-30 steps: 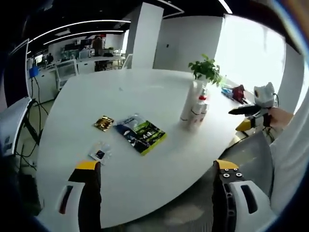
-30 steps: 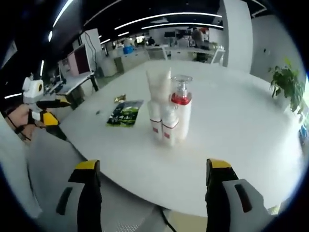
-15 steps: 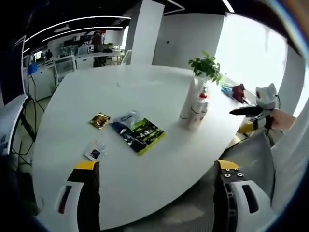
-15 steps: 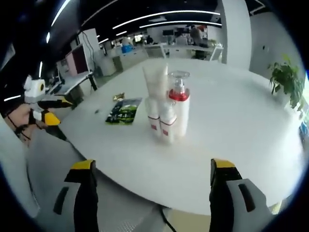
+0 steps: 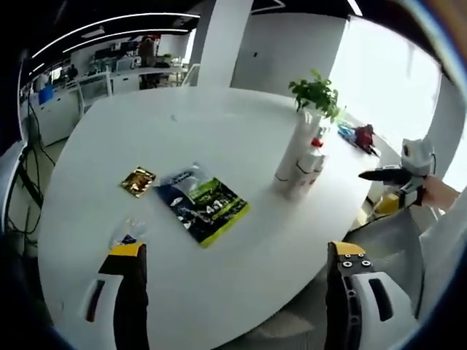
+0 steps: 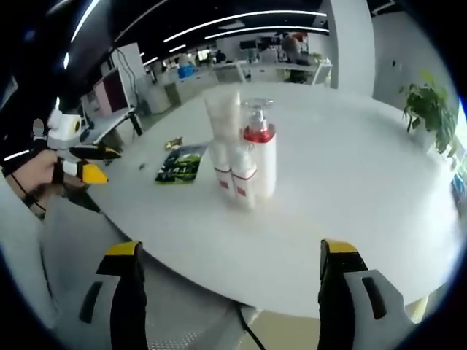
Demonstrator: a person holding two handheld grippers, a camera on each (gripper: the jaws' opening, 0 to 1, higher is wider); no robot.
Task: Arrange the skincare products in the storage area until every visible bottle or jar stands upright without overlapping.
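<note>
On the white table [image 6: 350, 189], a tight cluster of upright skincare bottles [image 6: 242, 157] stands beside a green packet [image 5: 202, 206], while both grippers [image 5: 237, 270] [image 6: 228, 273] hover wide open, empty.

No legible text on the green packet [image 5: 202, 208].

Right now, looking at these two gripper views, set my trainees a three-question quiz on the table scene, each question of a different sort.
1. True or false: the skincare bottles lie flat on the white table.
2. Which lies nearest the green packet? A) gold sachet B) potted plant C) pump bottle
3. Fill in: the right tongs are ___, holding nothing.

Key: 1 false; 2 A; 3 open.
</note>
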